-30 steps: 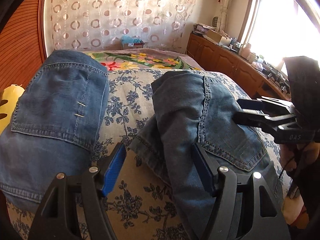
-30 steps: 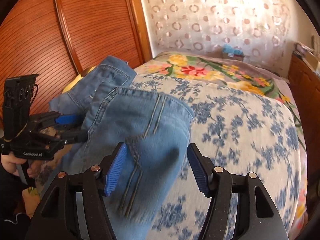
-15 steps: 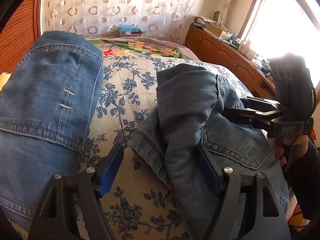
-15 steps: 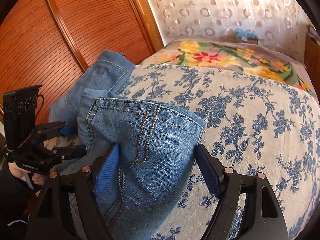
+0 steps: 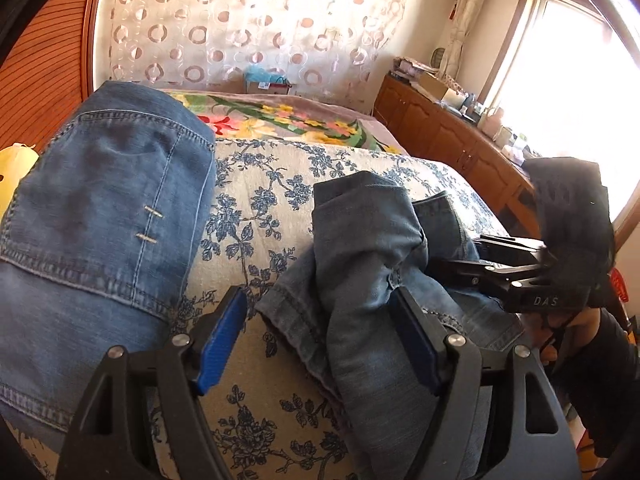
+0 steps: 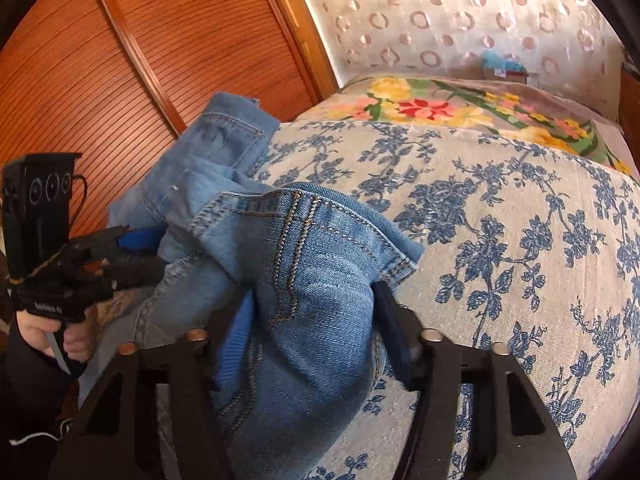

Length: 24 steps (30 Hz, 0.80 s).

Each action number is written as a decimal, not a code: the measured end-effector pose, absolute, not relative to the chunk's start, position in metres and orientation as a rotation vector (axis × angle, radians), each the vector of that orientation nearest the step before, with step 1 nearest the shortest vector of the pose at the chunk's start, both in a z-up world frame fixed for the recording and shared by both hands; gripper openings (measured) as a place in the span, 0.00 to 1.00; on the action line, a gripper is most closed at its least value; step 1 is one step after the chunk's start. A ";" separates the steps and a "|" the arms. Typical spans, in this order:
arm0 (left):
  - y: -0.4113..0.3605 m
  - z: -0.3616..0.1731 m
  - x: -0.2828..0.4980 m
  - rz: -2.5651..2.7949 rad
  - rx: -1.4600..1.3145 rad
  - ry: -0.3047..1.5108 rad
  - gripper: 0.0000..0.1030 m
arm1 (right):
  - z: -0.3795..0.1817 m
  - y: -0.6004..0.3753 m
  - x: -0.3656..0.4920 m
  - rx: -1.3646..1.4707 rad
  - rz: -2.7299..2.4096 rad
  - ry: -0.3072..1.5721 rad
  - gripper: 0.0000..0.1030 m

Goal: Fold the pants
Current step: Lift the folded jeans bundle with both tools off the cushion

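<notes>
Jeans (image 5: 372,256) lie bunched near the bed's (image 6: 500,208) front edge, soft, heavy denim best taken by the stitched waistband. Left gripper (image 5: 320,336) gapes wide around a fold; right gripper (image 6: 316,320) straddles the waistband, grip uncertain.

Strong daylight pours in from the window (image 5: 576,92) at the right of the left wrist view and blows it out to plain white, and the patterned curtain (image 5: 248,28) behind the bed glows with the same glare. The bedspread (image 6: 500,240) is brightly and evenly lit in the right wrist view, while the folds of the pants (image 5: 372,264) fall into soft shadow. Both fisheye pictures bend straight lines hard toward the dark round rim, and the right hand-held gripper (image 5: 532,276), seen in the left wrist view, is smeared with blur against the backlight.
</notes>
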State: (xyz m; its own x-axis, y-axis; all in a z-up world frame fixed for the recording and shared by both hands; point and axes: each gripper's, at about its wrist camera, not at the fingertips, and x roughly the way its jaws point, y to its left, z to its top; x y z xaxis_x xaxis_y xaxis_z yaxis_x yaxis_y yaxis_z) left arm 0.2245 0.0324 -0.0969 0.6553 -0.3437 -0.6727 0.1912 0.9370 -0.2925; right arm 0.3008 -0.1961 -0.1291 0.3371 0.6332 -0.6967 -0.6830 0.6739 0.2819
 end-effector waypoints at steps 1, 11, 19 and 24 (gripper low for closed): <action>0.031 -0.098 0.227 -0.305 -0.201 0.812 0.73 | -0.127 -0.196 0.299 -0.071 0.857 0.871 0.42; 0.031 -0.119 0.249 -0.379 -0.290 0.897 0.73 | -0.120 -0.204 0.293 -0.082 0.813 0.851 0.35; 0.028 -0.119 0.245 -0.484 -0.339 0.899 0.33 | -0.136 -0.207 0.314 0.031 0.839 0.941 0.59; 0.024 -0.099 0.235 -0.506 -0.326 0.862 0.20 | -0.124 -0.200 0.305 0.017 0.856 0.930 0.32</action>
State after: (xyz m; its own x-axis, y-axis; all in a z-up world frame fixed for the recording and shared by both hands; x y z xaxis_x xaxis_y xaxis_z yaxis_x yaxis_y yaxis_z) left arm 0.2351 0.0237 -0.0992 0.5448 -0.5459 -0.6365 0.2896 0.8348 -0.4682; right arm 0.3046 -0.1999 -0.1241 0.3017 0.6525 -0.6952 -0.6387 0.6797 0.3607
